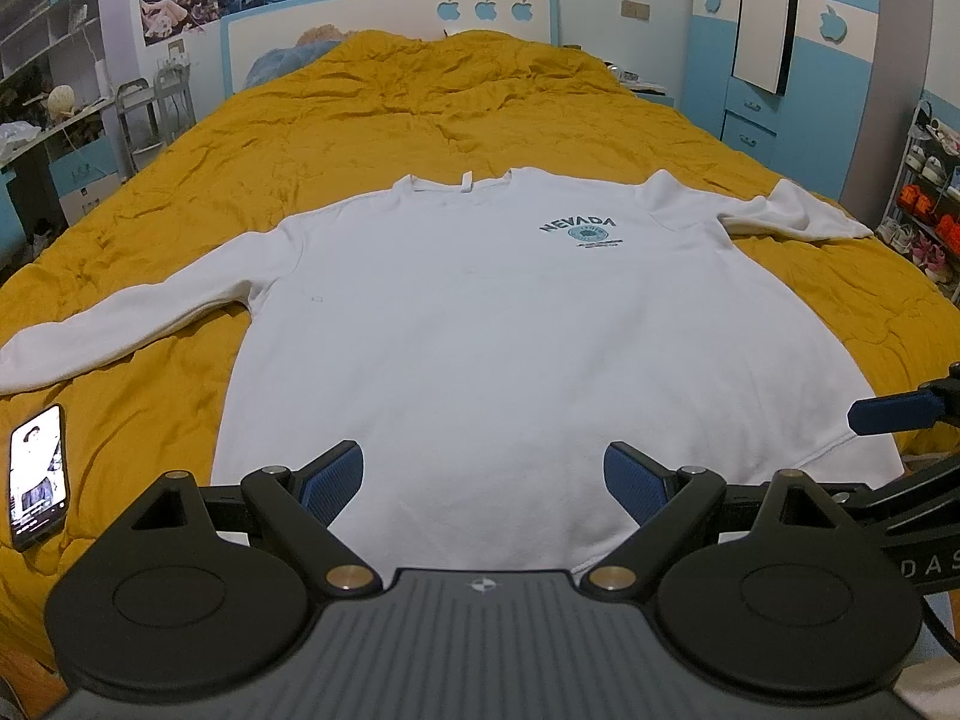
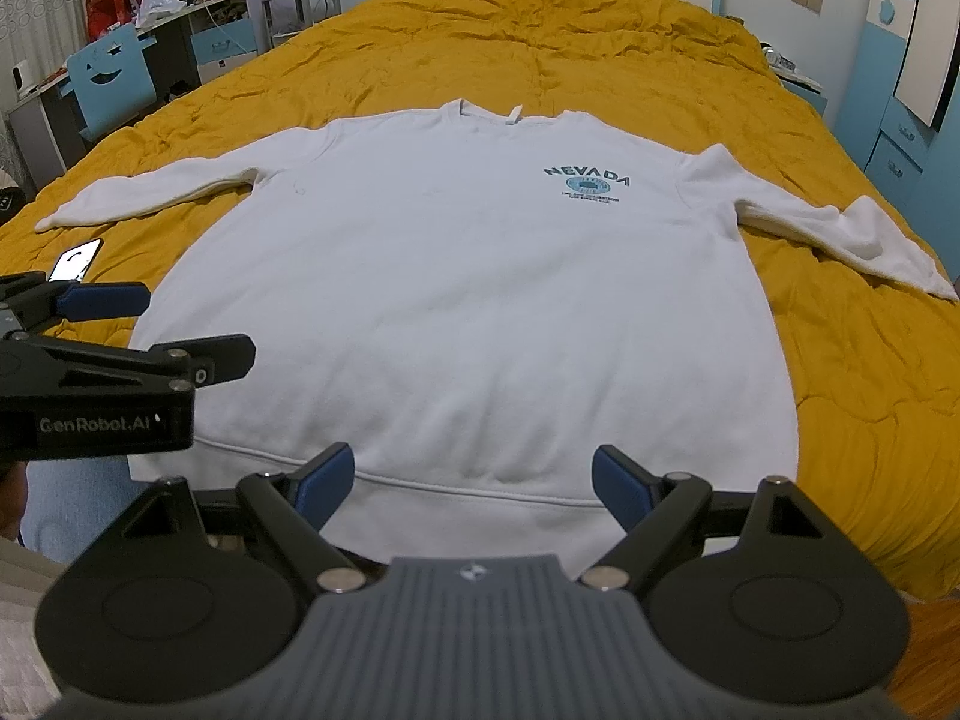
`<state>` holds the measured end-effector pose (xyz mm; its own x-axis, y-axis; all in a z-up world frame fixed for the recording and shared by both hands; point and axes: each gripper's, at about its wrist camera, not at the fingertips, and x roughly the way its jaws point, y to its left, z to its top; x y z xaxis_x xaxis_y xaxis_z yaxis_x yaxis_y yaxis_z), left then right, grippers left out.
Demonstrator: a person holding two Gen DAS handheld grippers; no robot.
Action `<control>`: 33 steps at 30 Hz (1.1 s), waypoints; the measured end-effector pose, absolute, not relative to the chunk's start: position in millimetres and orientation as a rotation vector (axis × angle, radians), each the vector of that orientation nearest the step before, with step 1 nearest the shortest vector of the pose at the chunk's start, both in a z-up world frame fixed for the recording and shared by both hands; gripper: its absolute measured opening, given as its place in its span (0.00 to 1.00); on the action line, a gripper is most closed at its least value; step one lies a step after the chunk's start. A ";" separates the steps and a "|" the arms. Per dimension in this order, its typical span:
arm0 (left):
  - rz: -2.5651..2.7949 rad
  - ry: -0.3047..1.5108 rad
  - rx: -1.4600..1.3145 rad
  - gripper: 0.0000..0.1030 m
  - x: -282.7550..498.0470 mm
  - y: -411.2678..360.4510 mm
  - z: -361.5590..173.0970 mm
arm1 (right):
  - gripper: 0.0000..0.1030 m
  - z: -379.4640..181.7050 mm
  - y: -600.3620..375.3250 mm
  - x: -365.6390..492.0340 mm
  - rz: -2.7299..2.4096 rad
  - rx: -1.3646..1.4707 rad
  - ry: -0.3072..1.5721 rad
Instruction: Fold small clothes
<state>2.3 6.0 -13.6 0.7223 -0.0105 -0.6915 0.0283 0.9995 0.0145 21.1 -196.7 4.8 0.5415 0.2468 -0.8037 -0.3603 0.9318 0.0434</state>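
Looking across a yellow bed (image 1: 180,192), I see a phone (image 1: 37,477) at left, then a white sweatshirt (image 1: 480,312) lying flat, front up, collar away from me, hem nearest, sleeves spread sideways. My left gripper (image 1: 483,483) and right gripper (image 2: 473,480) hover wide open, empty, over the hem. I'd pinch one sleeve cuff first and fold inward.

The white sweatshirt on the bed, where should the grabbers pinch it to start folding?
Probably at a sleeve cuff. The white sweatshirt lies flat, front up, on the yellow quilt, so its middle offers no edge to pinch. The right sleeve sticks out sideways with its cuff free; the open right gripper could come from the outer side. The left gripper, also open, could take the left sleeve.
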 end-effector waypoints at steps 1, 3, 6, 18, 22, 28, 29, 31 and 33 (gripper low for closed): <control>-0.022 0.765 0.021 1.00 3.6 7.4 -12.6 | 0.80 3.4 -196.1 21.9 0.360 -0.131 0.936; -0.018 0.764 0.018 1.00 7.1 9.4 -11.4 | 0.80 0.4 -195.5 26.7 0.352 -0.126 0.943; -0.008 0.755 0.004 1.00 13.2 15.4 -9.7 | 0.80 0.5 -197.9 34.8 0.348 -0.123 0.938; 0.147 0.665 -0.083 1.00 64.5 97.2 0.9 | 0.80 5.4 -208.9 95.0 0.316 -0.084 0.768; 0.268 0.628 -0.147 1.00 86.1 152.6 1.1 | 0.80 2.9 -211.9 130.1 0.289 -0.088 0.693; 0.471 0.559 -0.348 1.00 93.2 262.0 -6.6 | 0.80 -2.6 -209.3 175.4 0.290 -0.065 0.647; 0.492 0.549 -0.383 1.00 90.9 278.3 -8.9 | 0.80 -3.8 -207.8 182.1 0.288 -0.062 0.645; 0.563 0.526 -0.477 1.00 83.3 319.9 -13.7 | 0.80 -7.6 -203.1 196.6 0.275 -0.058 0.660; 0.621 0.490 -0.567 1.00 71.2 357.2 -17.9 | 0.80 -11.0 -198.7 208.0 0.275 -0.054 0.675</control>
<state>71.2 357.2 -17.9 0.7111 0.3986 -0.5792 -0.6556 0.6736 -0.3413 208.0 -198.7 -11.0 0.7458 0.2342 -0.6237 -0.2688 0.9624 0.0399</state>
